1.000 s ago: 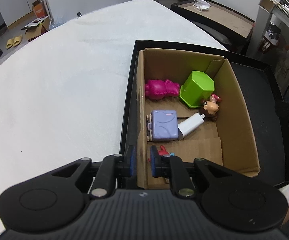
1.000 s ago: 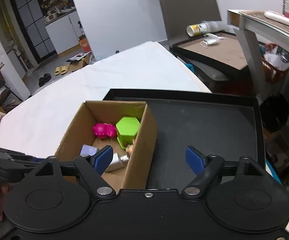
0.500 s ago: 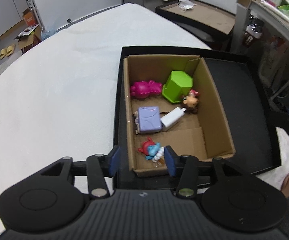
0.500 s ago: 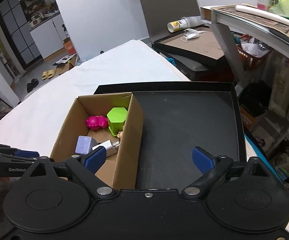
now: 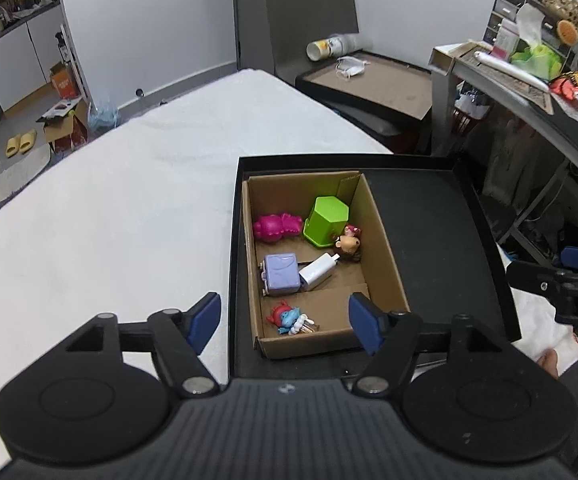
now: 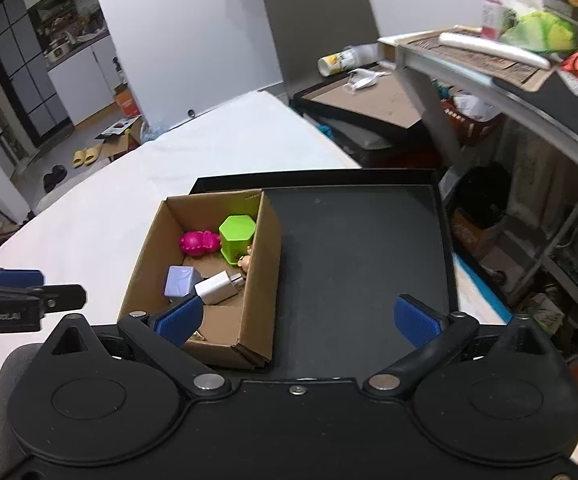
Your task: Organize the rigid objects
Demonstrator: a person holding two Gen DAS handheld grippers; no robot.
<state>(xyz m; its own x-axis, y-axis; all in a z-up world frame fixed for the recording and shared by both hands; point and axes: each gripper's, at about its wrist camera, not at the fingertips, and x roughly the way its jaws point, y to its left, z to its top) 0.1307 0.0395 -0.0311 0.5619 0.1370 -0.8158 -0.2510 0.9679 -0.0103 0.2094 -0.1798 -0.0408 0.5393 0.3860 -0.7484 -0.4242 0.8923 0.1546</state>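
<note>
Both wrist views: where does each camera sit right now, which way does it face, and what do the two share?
Left wrist: on the left gripper, looking down at the cardboard box from its near end; open jaws just widened, nothing between; right gripper at the right edge.
Right wrist: on the right gripper, over the black tray; jaws wide, empty; left gripper at the left edge.
Shared: box, tray, green container, pink toy.

Matt brown cardboard box (image 5: 385, 240) in a matt black tray (image 5: 441, 216), glossy plastic toys inside; white cloth-covered worktop (image 5: 129, 208)
</note>
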